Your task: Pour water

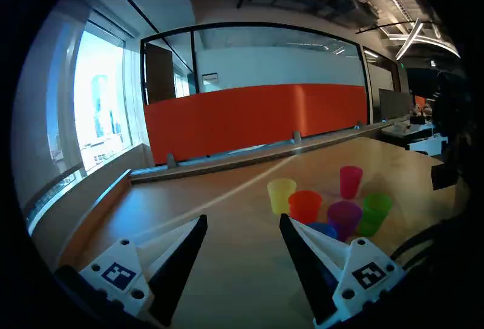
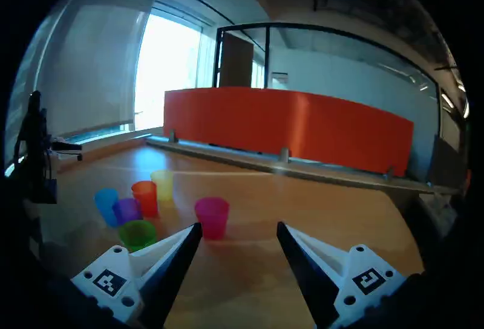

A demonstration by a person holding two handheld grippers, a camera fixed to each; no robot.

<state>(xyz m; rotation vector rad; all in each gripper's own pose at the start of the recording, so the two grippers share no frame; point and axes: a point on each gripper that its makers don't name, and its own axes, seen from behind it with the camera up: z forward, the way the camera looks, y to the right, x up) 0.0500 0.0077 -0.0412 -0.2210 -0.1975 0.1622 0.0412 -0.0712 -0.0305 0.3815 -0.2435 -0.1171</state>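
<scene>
**A:** How do the grippers stand?

**B:** The left gripper (image 1: 242, 219) has its fingers spread apart over the wooden table (image 1: 181, 202) with nothing between them. The right gripper (image 2: 238, 227) is spread the same way and grips nothing.

**A:** Where are the cups?

**B:** In the left gripper view they cluster ahead and to the right. The blue cup (image 1: 322, 229) is nearest, partly hidden behind the right finger. Around it stand the purple cup (image 1: 344, 217), orange cup (image 1: 304, 205), yellow cup (image 1: 281, 195) and green cup (image 1: 375, 208). The pink cup (image 1: 350, 181) is farthest. In the right gripper view the pink one stands alone just ahead of the left finger, with the others grouped further left.

**A:** Any water in them?

**B:** I cannot tell. All are upright, translucent plastic tumblers.

**A:** And beyond them?

**B:** An orange partition (image 1: 254, 117) along the table's far edge, and a bright window (image 1: 100, 111).
</scene>
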